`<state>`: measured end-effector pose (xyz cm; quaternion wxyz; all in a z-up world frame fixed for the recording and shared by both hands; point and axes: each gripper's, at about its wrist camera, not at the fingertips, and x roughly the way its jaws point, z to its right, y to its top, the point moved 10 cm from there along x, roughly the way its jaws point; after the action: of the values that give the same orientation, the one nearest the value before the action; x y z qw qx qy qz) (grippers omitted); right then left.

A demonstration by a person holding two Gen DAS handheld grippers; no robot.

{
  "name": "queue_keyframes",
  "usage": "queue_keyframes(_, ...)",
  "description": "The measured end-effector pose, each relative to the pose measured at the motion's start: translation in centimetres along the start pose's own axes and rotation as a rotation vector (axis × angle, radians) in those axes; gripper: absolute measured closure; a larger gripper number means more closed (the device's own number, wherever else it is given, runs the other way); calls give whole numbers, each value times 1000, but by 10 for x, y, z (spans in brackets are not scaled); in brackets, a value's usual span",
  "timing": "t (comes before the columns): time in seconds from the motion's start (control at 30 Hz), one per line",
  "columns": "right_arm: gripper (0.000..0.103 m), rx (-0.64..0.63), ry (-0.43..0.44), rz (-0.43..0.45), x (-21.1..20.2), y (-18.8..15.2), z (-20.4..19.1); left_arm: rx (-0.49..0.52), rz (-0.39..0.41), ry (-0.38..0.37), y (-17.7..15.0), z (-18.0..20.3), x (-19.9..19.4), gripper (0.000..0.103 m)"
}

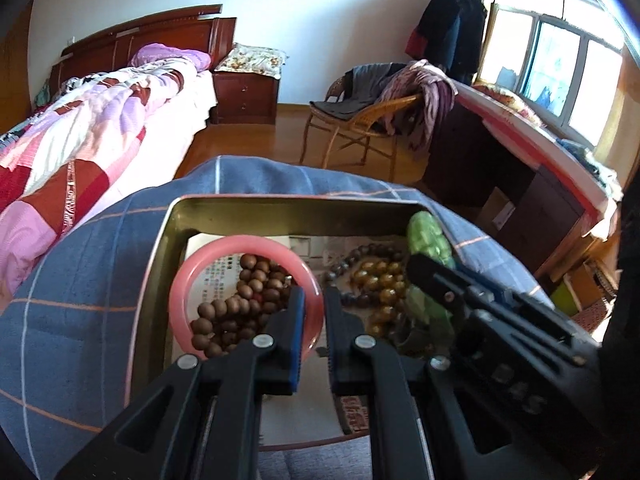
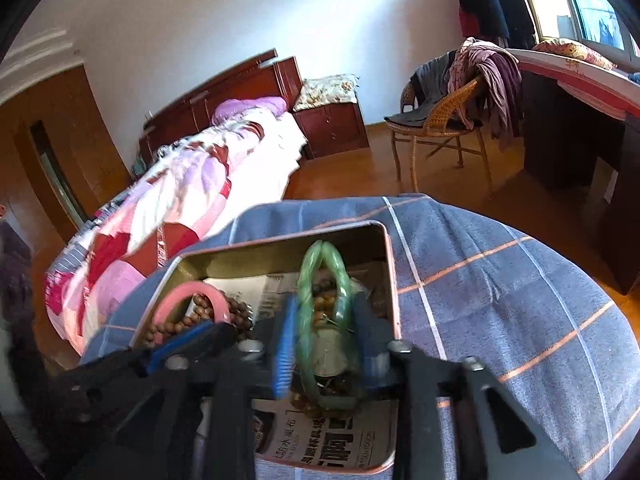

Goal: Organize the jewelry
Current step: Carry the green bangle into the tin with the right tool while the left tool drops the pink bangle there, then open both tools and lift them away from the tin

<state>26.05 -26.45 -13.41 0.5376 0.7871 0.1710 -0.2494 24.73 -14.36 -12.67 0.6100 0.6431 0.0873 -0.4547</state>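
I have both bangles inside the tin (image 1: 176,216) on the bench. The left claw (image 1: 312,312) grips the pink bangle's (image 1: 224,246) rim. The right claw (image 2: 324,340) stands open around the green bangle (image 2: 320,280), not pressing it. Release and withdrawal remain. Bead strings (image 1: 244,304) crowd the newspaper lining (image 2: 320,452); snagging appears possible.

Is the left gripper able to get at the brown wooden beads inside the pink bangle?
Probably not straight away. The left gripper sits astride the pink bangle rim, nearly shut on it, and the brown wooden beads lie just left of it. It would have to let go first.
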Motion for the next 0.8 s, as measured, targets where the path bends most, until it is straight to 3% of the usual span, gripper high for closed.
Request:
queue_keyframes(0.03, 52, 7, -3, 13, -3, 2, 1, -3, -2, 7, 0, -1, -1, 84)
queue_keyframes(0.07, 43, 12, 5, 31, -7, 4, 1, -11, -4, 5, 0, -2, -2, 62)
queue_keyframes(0.1, 35, 21, 20, 52, -11, 7, 1, -22, -3, -5, 1, -1, -5, 32)
queue_keyframes(0.17, 28, 39, 14, 108, -24, 14, 5, -11, 37, 43, 4, -4, -17, 14)
queue_keyframes(0.2, 28, 41, 10, 119, -26, 16, 6, 17, 71, 72, 7, -2, -26, 12)
queue_keyframes(0.33, 28, 77, -25, 126, -34, 14, 17, 57, 86, 122, 8, 0, -41, 6)
queue_keyframes(0.6, 28, 56, -127, 115, -71, -12, 26, 15, 67, 186, -17, -15, -67, 4)
queue_keyframes(0.8, 28, -2, -151, 167, -104, -28, 15, 11, 91, 259, -39, -27, -95, 1)
